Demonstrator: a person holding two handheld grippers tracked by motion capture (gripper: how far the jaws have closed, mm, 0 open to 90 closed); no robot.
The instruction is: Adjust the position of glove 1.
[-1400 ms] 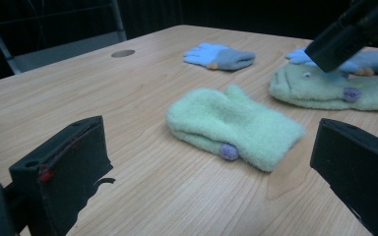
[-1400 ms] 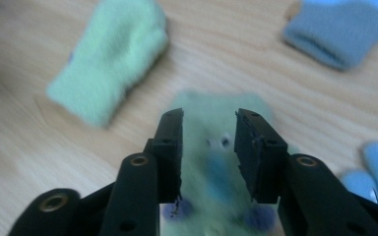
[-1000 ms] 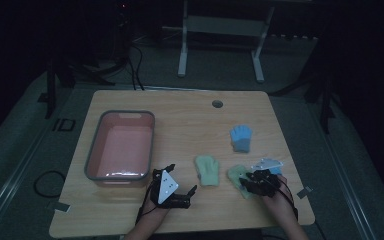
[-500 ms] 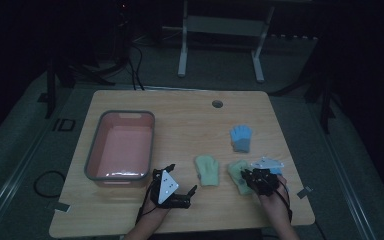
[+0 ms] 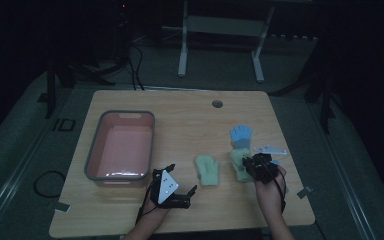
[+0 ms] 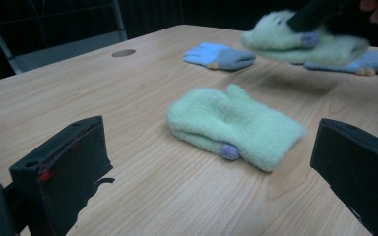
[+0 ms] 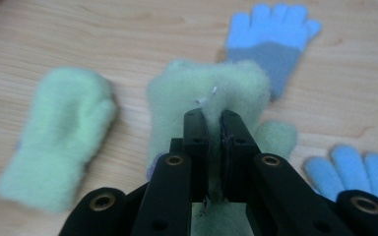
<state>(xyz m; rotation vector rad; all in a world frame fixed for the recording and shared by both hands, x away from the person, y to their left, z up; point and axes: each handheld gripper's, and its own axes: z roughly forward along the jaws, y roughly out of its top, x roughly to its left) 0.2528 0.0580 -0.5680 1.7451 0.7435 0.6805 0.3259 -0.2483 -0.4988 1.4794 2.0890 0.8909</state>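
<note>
High view, from the left: a pink tub (image 5: 120, 146) sits beyond the left gripper (image 5: 172, 190), which rests on the table (image 5: 180, 120) with jaws spread wide and nothing between them. In the left gripper view 1 green mitten (image 6: 234, 128) lies flat just ahead of those jaws, long axis crosswise to them, cuff to their right. Further right, the right gripper (image 5: 256, 167) is clamped on a pinch of the 2nd green mitten (image 7: 204, 93), its jaws having just been closing on the fleece; this mitten looks lifted clear of the wood. 2 blue gloves (image 7: 273, 42) lie past it and to its right. The tub is well off to the left of the held mitten, so any carry there probably crosses over the flat mitten, which the left gripper is nearer.
</note>
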